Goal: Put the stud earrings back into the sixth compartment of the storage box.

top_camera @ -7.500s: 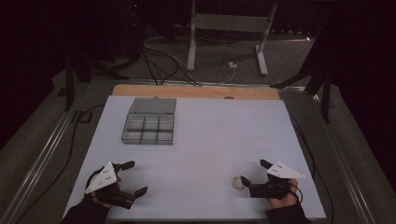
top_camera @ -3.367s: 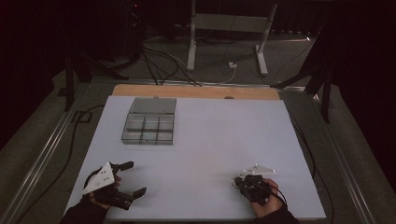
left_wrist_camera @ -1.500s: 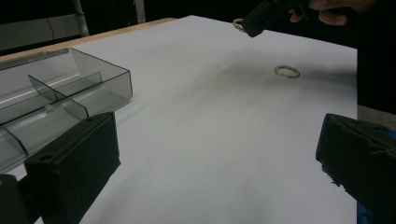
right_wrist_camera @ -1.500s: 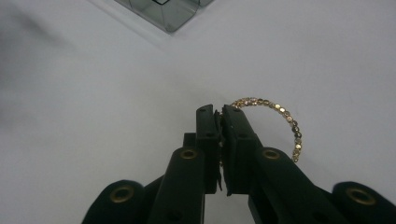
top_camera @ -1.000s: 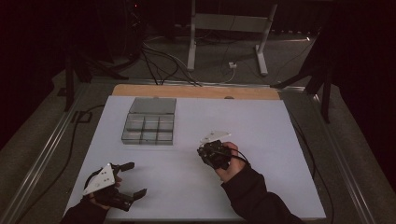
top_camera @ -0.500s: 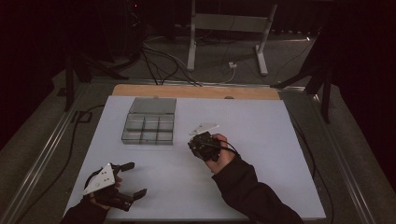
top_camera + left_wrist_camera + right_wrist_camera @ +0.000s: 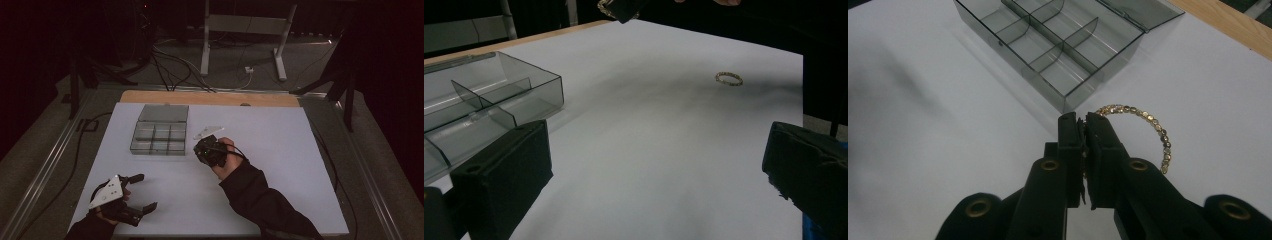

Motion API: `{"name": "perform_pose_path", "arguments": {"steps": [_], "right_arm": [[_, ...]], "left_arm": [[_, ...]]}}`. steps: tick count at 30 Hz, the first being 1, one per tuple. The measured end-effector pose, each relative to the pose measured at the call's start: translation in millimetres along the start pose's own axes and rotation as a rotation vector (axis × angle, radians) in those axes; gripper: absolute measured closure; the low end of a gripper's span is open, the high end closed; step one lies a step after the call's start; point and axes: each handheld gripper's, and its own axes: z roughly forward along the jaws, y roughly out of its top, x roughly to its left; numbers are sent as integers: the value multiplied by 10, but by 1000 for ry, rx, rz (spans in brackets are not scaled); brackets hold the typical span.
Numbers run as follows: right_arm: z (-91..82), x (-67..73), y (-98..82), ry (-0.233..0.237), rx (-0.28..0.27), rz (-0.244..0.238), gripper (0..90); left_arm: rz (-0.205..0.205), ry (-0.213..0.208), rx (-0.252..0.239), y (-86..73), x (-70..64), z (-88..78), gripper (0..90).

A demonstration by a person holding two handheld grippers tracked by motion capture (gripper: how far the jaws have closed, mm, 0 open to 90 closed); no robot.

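My right gripper (image 7: 1084, 125) is shut on a gold beaded bracelet (image 7: 1153, 125), which curves out to the right of the jaws. It hovers just short of the near right corner of a clear compartment box (image 7: 1058, 45) whose lid lies open behind it. In the high view the right gripper (image 7: 207, 150) hangs beside the box (image 7: 159, 131), to its right. My left gripper (image 7: 145, 192) rests open at the table's front left with nothing between its jaws (image 7: 654, 170). A second gold bracelet (image 7: 729, 78) lies flat on the white table.
The white table (image 7: 280, 135) has a wooden strip along its far edge (image 7: 210, 97). Cables and metal stand legs (image 7: 240, 45) cover the dark floor beyond. The box's clear wall (image 7: 524, 80) stands close to my left jaw.
My right gripper has carried the bracelet left and away from the person, up to the box's right side. The left gripper has stayed where it was.
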Motion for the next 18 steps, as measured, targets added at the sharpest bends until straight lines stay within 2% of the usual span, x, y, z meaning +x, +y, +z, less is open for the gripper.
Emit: {"name": "perform_pose_path", "arguments": {"steps": [18], "right_arm": [[151, 76, 221, 5, 2, -25, 856]], "left_arm": [[3, -5, -1, 2, -5, -1, 4]]}}
